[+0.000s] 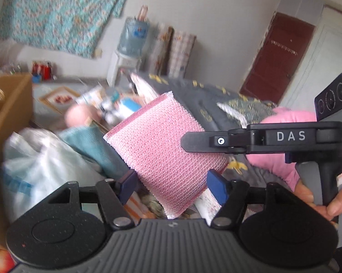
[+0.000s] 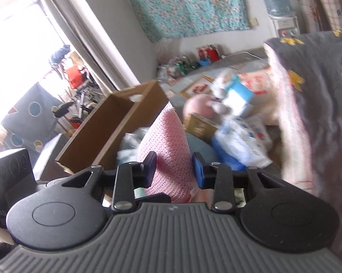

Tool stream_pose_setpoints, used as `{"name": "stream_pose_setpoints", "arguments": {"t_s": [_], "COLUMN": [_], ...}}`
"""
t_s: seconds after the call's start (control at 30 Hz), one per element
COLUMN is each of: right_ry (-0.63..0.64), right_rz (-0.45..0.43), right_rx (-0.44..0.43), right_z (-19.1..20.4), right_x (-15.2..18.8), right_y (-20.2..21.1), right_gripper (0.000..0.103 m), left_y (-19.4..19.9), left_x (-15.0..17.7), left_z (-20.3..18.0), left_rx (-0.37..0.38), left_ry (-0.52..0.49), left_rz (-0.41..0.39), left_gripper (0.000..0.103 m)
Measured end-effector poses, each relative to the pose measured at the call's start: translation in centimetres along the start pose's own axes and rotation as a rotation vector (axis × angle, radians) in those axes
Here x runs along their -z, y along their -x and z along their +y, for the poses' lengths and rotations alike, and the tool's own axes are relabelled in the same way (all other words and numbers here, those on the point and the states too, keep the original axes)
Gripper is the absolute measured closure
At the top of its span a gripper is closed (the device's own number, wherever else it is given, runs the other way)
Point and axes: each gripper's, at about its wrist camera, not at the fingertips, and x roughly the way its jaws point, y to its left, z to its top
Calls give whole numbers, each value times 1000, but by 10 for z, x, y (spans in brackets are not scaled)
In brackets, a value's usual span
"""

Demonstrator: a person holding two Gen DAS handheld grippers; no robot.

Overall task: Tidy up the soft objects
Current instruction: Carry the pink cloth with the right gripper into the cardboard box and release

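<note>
A pink mesh sponge (image 1: 162, 145) hangs in the air between both grippers. My left gripper (image 1: 173, 183) has its blue pads on either side of the sponge's lower part and is shut on it. The right gripper's body shows in the left wrist view (image 1: 257, 140), reaching in from the right against the sponge's edge. In the right wrist view my right gripper (image 2: 174, 169) is shut on the same pink sponge (image 2: 168, 141), seen edge-on and upright. A teal cloth (image 1: 91, 145) lies below left.
A brown cardboard box (image 2: 116, 122) stands at the left. A white plastic bag (image 1: 41, 166), a pink plush ball (image 2: 199, 108) and packaged items lie on the cluttered surface. A grey blanket with yellow shapes (image 2: 323, 104) is draped at right. A water dispenser (image 1: 132, 38) stands by the wall.
</note>
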Motion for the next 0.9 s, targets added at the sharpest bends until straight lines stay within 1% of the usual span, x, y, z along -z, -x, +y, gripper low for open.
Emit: {"name": "stream_pose_setpoints", "arguments": {"t_s": [0.1, 0.23, 0.37, 0.43, 0.5, 0.6, 0.73, 0.8, 0.83, 0.9], "right_ry": [12, 22, 27, 20, 8, -16, -81, -115, -133, -149], "right_rz": [-8, 12, 79, 129, 178, 244, 327, 355, 367, 380], "right_rx": [-49, -141, -239, -275, -296, -285, -233, -201, -185, -140], "right_z": [31, 75, 121, 141, 159, 178, 187, 188, 188, 190], "right_x": [-8, -22, -38, -45, -52, -64, -79, -84, -86, -89], "right_y": [-7, -36, -88, -121, -156, -211, -287, -324, -342, -373], "right_gripper": [70, 71, 71, 72, 73, 73, 75, 75, 75, 75], "left_y": [30, 66, 96, 103, 104, 95, 71, 56, 52, 35], "left_x": [-7, -17, -27, -33, -40, -53, -72, -84, -87, -94], "left_z": [12, 39, 80, 107, 132, 171, 222, 244, 256, 278], "left_rx": [-48, -138, -243, -286, -335, -387, -437, -473, -482, -518], "left_ry": [-14, -3, 45, 97, 117, 148, 181, 191, 180, 186], "left_rz": [-39, -77, -93, -84, -71, -35, 2, 15, 20, 56], "left_gripper": [35, 35, 35, 35, 35, 35, 35, 35, 34, 34]}}
